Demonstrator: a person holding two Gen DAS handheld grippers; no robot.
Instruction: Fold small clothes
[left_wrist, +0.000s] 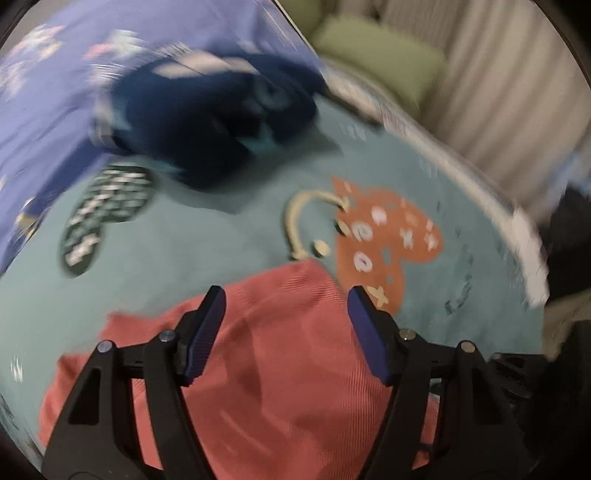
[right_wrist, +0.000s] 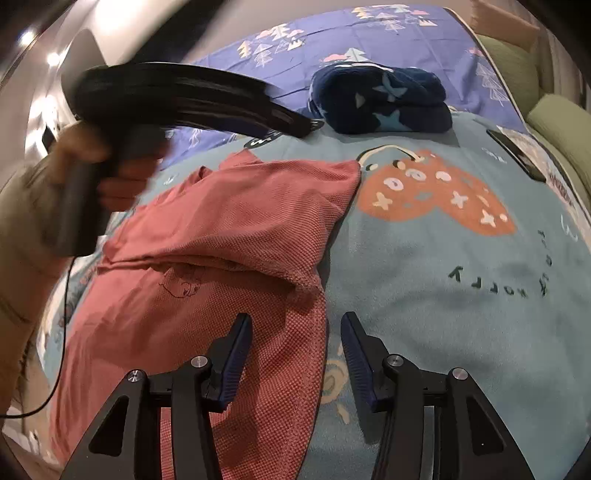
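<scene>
A small coral-red knit garment (right_wrist: 207, 251) lies partly folded on a teal blanket (right_wrist: 443, 280); it also shows in the left wrist view (left_wrist: 280, 354). My left gripper (left_wrist: 286, 299) is open and empty, hovering above the garment's middle; the view is blurred. In the right wrist view the left gripper's body (right_wrist: 177, 99) is held in a hand above the garment's far left. My right gripper (right_wrist: 295, 325) is open and empty, its jaws either side of the garment's right edge near the front.
A folded dark blue star-patterned garment (right_wrist: 380, 101) sits at the back, where the teal blanket meets a purple sheet (right_wrist: 369, 40). An orange heart print (right_wrist: 432, 192) marks the blanket. A dark phone-like object (right_wrist: 517, 153) lies at right. Green cushions (left_wrist: 384, 55) lie beyond the bed.
</scene>
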